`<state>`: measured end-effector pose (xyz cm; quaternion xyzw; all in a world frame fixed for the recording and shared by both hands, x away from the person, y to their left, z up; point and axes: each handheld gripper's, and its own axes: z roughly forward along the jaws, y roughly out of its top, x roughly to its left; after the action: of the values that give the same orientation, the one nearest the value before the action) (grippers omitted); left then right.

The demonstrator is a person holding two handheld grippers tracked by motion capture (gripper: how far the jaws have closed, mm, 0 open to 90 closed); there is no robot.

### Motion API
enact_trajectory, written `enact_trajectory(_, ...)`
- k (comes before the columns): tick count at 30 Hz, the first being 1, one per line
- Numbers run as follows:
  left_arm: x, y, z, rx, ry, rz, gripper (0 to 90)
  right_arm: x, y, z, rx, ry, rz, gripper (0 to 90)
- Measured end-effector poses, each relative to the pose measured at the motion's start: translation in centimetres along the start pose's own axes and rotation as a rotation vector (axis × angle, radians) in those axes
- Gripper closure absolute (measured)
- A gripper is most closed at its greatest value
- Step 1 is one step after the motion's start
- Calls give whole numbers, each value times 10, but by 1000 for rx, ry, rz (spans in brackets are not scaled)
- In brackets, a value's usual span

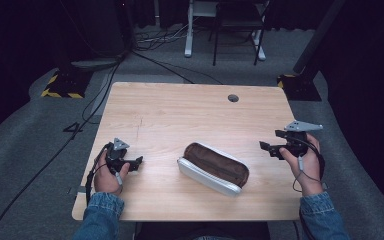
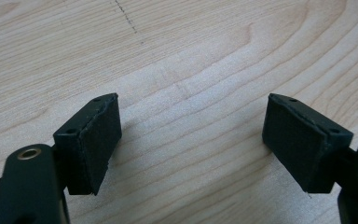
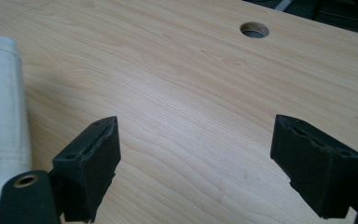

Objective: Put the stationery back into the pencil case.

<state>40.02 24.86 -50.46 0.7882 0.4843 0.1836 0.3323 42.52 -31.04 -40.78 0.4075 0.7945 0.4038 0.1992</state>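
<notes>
- Pouch [image 1: 213,168] is lying mid-counter [image 1: 180,115], long axis running far-left to near-right.
- My left claw [image 1: 139,161] and right claw [image 1: 263,145] are both gaping, empty, flanking it; left's slightly nearer.

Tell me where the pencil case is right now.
In the high view the pencil case lies on the table, near its front edge, between the left gripper and the right gripper, touching neither.
</notes>
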Motion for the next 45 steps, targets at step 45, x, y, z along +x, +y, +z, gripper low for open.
enact_trajectory(45,1,1,0,4,3,2,196,-48,-76,52,134,-47,48,157)
